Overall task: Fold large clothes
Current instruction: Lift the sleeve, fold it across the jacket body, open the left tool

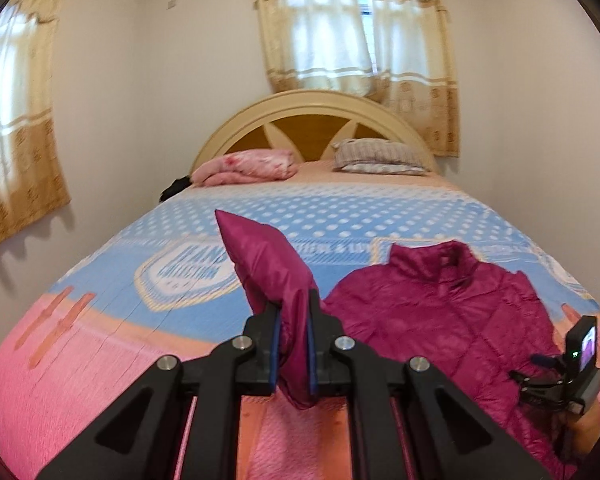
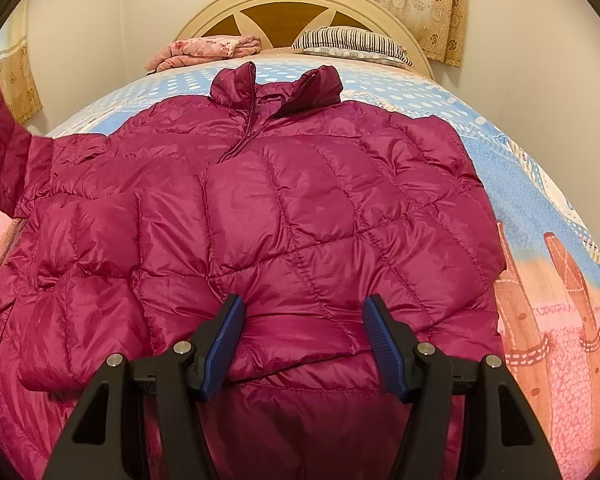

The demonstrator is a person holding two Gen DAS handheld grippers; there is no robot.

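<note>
A magenta quilted puffer jacket lies front up on the bed, collar toward the headboard. It also shows in the left wrist view. My left gripper is shut on the jacket's sleeve, lifted above the bed; the sleeve end sticks up past the fingers. The raised sleeve shows at the left edge of the right wrist view. My right gripper is open, its blue pads either side of a fold near the jacket's hem; touching or not, I cannot tell. It shows in the left wrist view.
The bed has a blue, pink and orange blanket. A folded pink blanket and a striped pillow lie by the cream headboard. Curtained windows and walls stand close around the bed.
</note>
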